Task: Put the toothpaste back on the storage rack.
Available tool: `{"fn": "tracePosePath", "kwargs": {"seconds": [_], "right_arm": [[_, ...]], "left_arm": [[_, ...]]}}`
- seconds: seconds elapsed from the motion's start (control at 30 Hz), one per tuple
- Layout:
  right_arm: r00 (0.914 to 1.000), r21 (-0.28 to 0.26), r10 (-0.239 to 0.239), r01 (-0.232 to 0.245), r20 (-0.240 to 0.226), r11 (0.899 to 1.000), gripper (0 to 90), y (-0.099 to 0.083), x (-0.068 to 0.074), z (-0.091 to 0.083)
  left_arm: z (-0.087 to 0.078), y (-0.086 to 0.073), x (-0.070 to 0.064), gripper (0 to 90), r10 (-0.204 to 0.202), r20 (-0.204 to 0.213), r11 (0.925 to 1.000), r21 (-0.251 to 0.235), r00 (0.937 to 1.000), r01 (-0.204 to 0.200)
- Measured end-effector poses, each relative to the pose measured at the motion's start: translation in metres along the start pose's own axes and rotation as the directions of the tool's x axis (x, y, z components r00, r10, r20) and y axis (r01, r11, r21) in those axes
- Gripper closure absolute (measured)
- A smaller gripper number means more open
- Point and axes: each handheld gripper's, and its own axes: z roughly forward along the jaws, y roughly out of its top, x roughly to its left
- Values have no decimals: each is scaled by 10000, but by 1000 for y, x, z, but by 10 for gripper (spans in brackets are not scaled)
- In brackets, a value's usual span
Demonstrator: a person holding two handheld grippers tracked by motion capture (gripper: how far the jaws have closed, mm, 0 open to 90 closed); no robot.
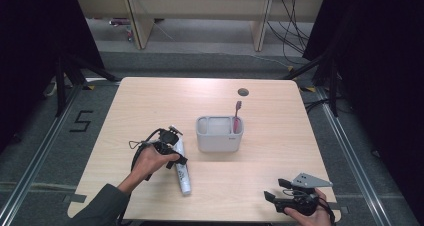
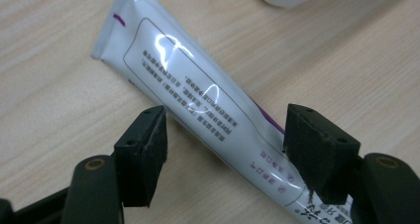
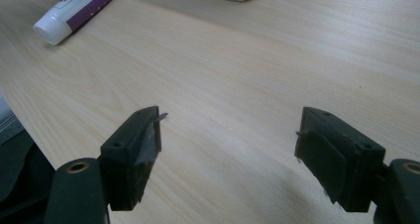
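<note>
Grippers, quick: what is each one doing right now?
Left gripper: open, jaws either side of the toothpaste tube, not squeezing it.
Right gripper: open, holding nothing.

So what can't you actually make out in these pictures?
- White toothpaste tube with purple print: its cap end is cut off by the bottom edge of the left gripper view, and its print is too small to read.
- Grey plastic holder: in the high view its wall hides the lower part of the pink toothbrush.
</note>
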Motion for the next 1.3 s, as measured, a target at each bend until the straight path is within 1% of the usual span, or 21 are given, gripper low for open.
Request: {"fn": "tracePosePath", "kwargs": {"seconds": [0.03, 0.07, 0.2, 0.27, 0.33, 0.37, 0.5, 0.53, 0.7, 0.73, 0.77, 0.8, 0.83, 0.87, 0.93, 1.07, 1.1, 1.13, 1.23, 1.27, 1.3], "right_arm": [[9997, -37, -221, 221, 67, 9997, 256, 0, -1, 0], [9998, -43, -216, 217, 49, 9998, 257, 0, -1, 0], [9998, -44, -217, 217, 47, 9998, 256, 0, -1, 0], [9997, 1, -229, 229, 45, 9997, 257, 1, -2, 0], [9998, -9, -212, 212, 45, 9998, 257, 1, -2, 0], [9998, -12, -214, 214, 47, 9998, 257, 1, -2, -1], [9997, 43, -233, 233, 71, 9997, 257, 1, -2, -1], [9997, 36, -227, 227, 56, 9997, 257, 1, -2, -1], [9999, 60, -158, 158, -27, 9999, 257, 1, -2, 0], [9999, 62, -113, 113, -39, 9999, 257, 1, -1, 0], [9999, -32, -85, 85, -67, 10000, 257, 1, -1, 1], [10000, -18, -48, 48, -80, 10000, 257, 1, -1, 1], [10000, 29, -16, 17, -75, 10000, 257, 1, -1, 1], [9999, 28, -170, 170, -26, 9999, 257, 1, -2, 1], [9999, 28, -160, 160, -24, 9999, 257, 1, -2, 1], [9998, -80, -200, 200, 6, 9998, 257, 1, -1, 1], [10000, 48, -14, 14, -83, 10000, 258, 1, 0, 1], [9999, 101, 61, -60, -106, 9999, 257, 1, 0, 1], [10000, 28, -28, 29, -87, 10000, 257, 1, 0, 1], [9998, 150, 143, -142, -118, 9998, 258, 1, 0, 1], [9998, 150, 143, -142, -118, 9998, 258, 1, 0, 1]], "left_arm": [[0, -1, -1, 337, -110, 49, 9999, 19, 9999, 110], [0, -1, 0, 341, 75, 56, 10000, 52, 10000, -75], [3, -5, -2, 366, -69, 269, 9995, 308, 9996, 60], [4, -5, -3, 402, 399, 220, 9978, 530, 9990, -410], [6, -7, -7, 440, 732, -42, 9938, 837, 9973, -726], [6, -7, -7, 447, 880, -88, 9928, 822, 9961, -870], [5, -9, -9, 479, 886, -11, 9914, 968, 9961, -881], [4, -9, -8, 483, 1047, -9, 9892, 1030, 9945, -1040], [0, -10, -9, 493, 1212, 113, 9856, 1171, 9926, -1217], [-1, -10, -8, 485, 1450, 121, 9823, 1182, 9894, -1454], [-3, -11, -10, 474, 1236, 129, 9847, 1223, 9922, -1243], [-4, -11, -10, 459, 1300, 133, 9832, 1274, 9914, -1306], [-5, -11, -9, 453, 1615, 97, 9788, 1259, 9868, -1615], [-5, -13, -12, 457, 1443, 84, 9810, 1298, 9895, -1441], [-4, -15, -12, 482, 1572, 59, 9778, 1394, 9875, -1565], [-2, -15, -11, 510, 1523, 100, 9793, 1332, 9883, -1522], [-2, -14, -10, 526, 1815, 87, 9744, 1332, 9834, -1810], [-2, -13, -9, 540, 1907, 99, 9719, 1388, 9816, -1902], [-1, -13, -8, 572, 1975, 175, 9701, 1401, 9801, -1980], [-1, -13, -10, 578, 1805, 198, 9734, 1401, 9834, -1815], [-1, -12, -8, 578, 2046, 169, 9687, 1403, 9787, -2049]]}}
